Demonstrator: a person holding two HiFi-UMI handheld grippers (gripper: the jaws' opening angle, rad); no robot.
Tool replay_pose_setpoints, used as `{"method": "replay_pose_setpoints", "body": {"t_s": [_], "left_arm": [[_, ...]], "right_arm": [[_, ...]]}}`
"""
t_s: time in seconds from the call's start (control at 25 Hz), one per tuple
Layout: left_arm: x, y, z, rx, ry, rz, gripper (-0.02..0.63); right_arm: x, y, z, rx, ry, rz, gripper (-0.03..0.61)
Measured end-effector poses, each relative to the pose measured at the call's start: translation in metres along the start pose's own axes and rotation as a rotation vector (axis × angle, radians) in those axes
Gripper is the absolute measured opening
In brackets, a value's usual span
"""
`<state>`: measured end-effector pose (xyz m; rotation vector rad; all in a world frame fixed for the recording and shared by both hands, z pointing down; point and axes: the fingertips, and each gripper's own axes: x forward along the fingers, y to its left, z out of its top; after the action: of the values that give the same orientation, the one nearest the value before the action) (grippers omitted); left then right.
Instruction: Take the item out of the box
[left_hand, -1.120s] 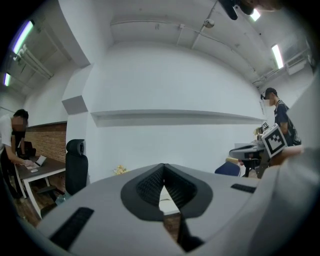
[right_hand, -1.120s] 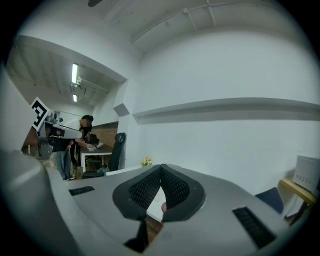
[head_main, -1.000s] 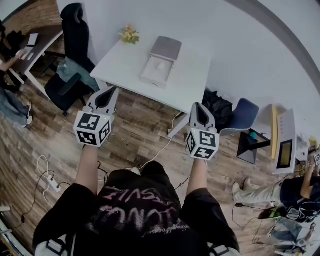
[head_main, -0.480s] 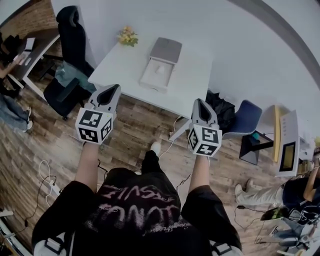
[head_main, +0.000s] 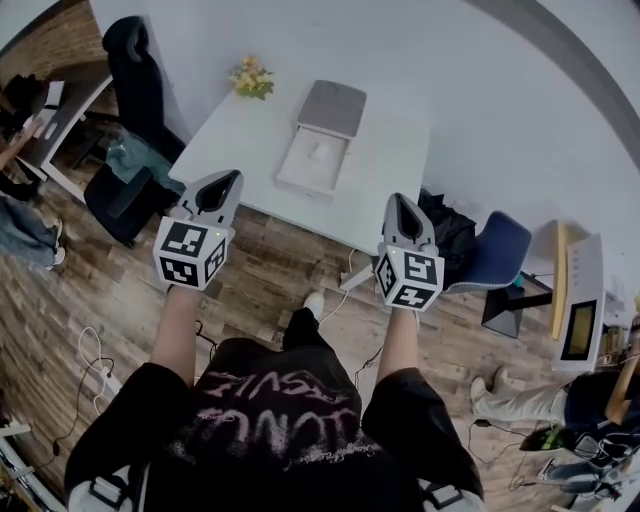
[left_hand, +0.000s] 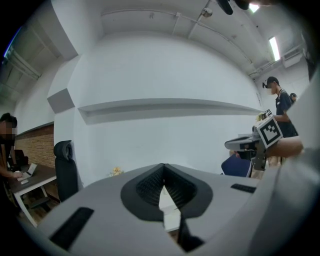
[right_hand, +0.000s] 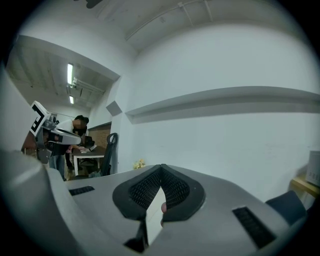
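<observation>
A: How far along is the person?
B: Barely begun. The box (head_main: 296, 180) lies open on the white worktop (head_main: 250, 130), and the item (head_main: 322, 150) sits inside it, untouched.
A: And the claws?
B: The left claw (head_main: 228, 180) and the right claw (head_main: 396, 203) are both clenched on nothing, short of the worktop's near edge. Reaching, opening, gripping and lifting all remain.

Bright, even light from ceiling tubes (right_hand: 69, 73); fisheye bending, dark corners; right gripper (right_hand: 161, 167) close-up soft.
</observation>
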<state>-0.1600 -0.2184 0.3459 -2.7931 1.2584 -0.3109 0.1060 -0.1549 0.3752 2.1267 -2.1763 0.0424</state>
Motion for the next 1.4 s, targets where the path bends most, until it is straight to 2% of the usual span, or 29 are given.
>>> {"method": "replay_pose_setpoints", "body": {"t_s": [0.68,1.04,1.4], "left_arm": [[0.129,0.028,-0.008,-0.037,0.052,-0.006,0.002],[0.207,0.032,0.002,-0.031,0.075,-0.003,0.002],[0.243,0.039,-0.002,-0.037,0.109,0.019,0.002]], "right_arm": [[0.113,-0.063,-0.018,-0.002,0.048,0.008,0.009],[0.179,-0.106,-0.019,0.004,0.057,0.039,0.009],[0.22,-0.122,-0.03,0.04,0.078,0.08,0.009]]}}
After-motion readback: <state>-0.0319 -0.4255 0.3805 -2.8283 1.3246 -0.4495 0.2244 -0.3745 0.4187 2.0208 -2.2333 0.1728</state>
